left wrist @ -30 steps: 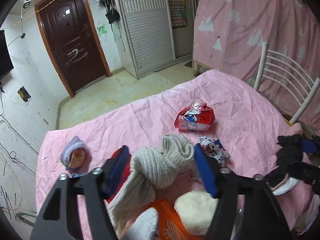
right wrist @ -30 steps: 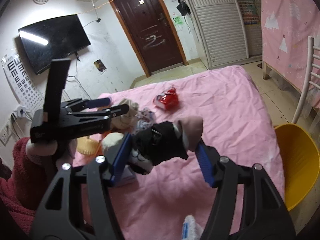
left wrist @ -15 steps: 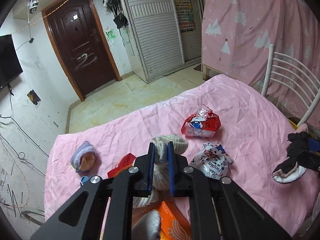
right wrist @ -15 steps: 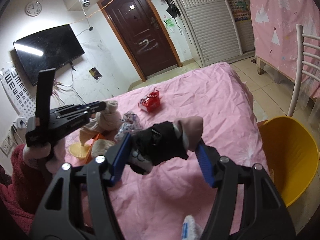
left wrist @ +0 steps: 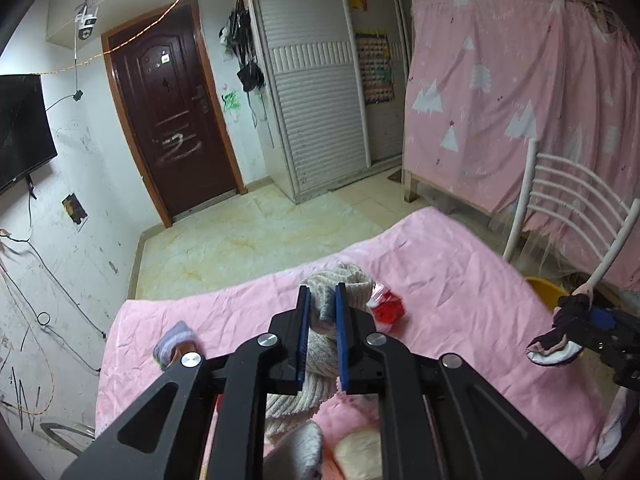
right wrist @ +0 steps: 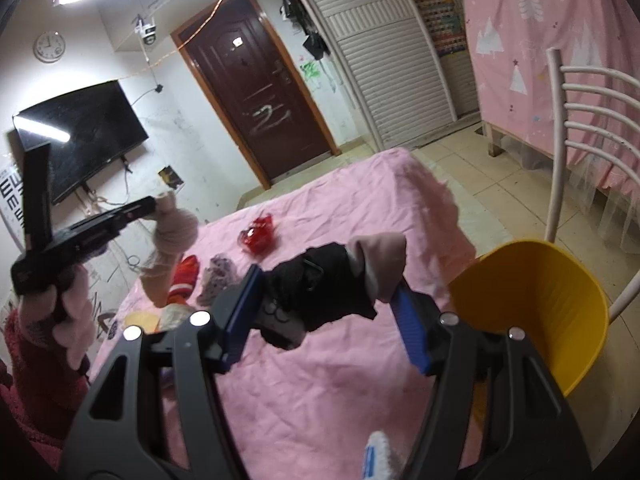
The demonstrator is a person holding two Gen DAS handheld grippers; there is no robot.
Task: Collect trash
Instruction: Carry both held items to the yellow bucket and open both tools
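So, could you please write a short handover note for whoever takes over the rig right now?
Left gripper: shut on the cream knitted sock, lifted clear of the pink bed.
Right gripper: its jaws stand wide around the black-and-pink sock, which is caught between them, beside the yellow bin.
On the bed: red wrapper, patterned wrapper, red sock, purple sock.
Done: nothing visibly binned; the bin's inside is partly hidden.
Left: wrappers untouched; both loads need dropping.
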